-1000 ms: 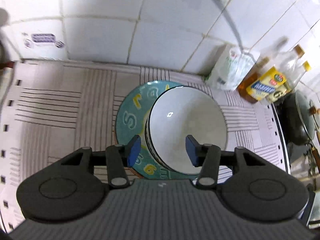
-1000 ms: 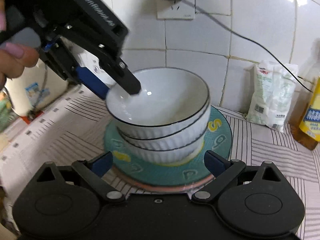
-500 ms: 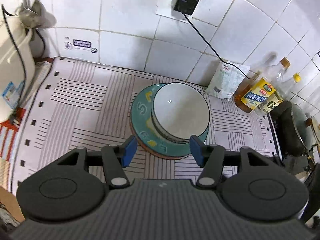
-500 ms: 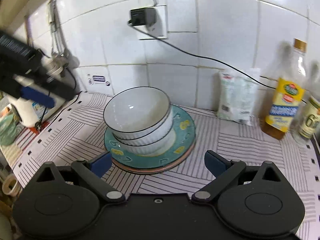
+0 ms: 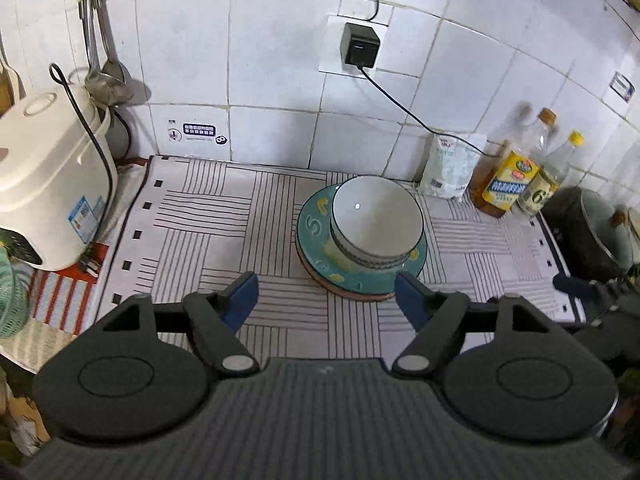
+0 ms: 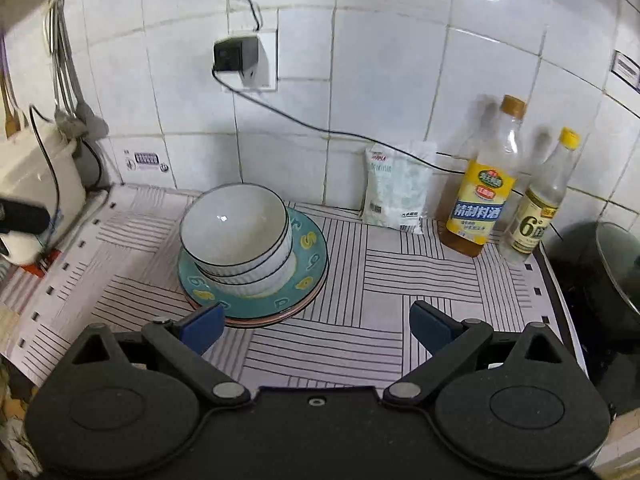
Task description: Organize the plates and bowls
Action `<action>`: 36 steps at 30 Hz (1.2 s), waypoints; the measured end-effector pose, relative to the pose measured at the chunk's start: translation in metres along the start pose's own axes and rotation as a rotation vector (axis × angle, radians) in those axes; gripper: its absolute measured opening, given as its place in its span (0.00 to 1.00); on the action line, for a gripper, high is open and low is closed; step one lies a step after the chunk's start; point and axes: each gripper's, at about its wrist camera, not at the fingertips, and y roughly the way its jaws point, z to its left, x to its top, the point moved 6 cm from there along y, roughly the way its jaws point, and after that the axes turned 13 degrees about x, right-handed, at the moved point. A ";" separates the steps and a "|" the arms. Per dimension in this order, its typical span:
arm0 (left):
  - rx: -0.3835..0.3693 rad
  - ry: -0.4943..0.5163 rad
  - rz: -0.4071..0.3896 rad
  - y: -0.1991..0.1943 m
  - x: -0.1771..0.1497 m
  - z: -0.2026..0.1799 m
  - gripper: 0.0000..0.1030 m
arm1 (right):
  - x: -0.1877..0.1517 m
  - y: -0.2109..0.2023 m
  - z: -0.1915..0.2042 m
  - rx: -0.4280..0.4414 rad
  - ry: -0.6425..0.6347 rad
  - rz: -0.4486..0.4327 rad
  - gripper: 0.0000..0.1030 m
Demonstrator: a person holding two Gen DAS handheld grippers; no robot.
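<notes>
We are holding the left gripper (image 5: 326,294) above the striped grey-and-white counter mat (image 5: 208,232), its blue-padded jaws standing wide after just opening further, with nothing between them. The right gripper (image 6: 316,326) is also gaping wide and empty over the same mat.

The stack of white ribbed ceramic bowls with thin dark rims (image 5: 376,224) is sitting on a round teal plate with yellow numerals (image 5: 316,236), which is resting on a pinkish plate (image 6: 280,318) whose edge is just showing beneath it. The whole pile is standing on the mat near the tiled wall, apart from both grippers.

From the right wrist we are seeing the pile side-on, so three nested bowls are countable; from the left wrist we are looking more steeply down, so mostly the top bowl's interior is showing. The left view is giving us the whole white rice cooker (image 5: 44,184) and a green mesh basket (image 5: 12,300) at the left edge; the right view is catching only a part of the cooker. The right view is showing the labels of the yellow-labelled amber bottle (image 6: 484,196) and the smaller yellow-capped clear bottle (image 6: 540,208) clearly, beside a white plastic bag (image 6: 396,188).
</notes>
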 end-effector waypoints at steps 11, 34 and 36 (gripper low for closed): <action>0.075 0.041 -0.019 -0.036 -0.028 0.003 0.93 | -0.013 -0.051 -0.006 -0.010 0.126 0.069 0.97; 0.087 0.040 0.000 -0.064 -0.057 0.003 0.97 | -0.035 -0.100 0.027 -0.091 -0.005 -0.025 0.97; 0.095 0.040 0.003 -0.064 -0.059 0.006 0.97 | -0.035 -0.102 0.029 -0.094 -0.015 -0.036 0.97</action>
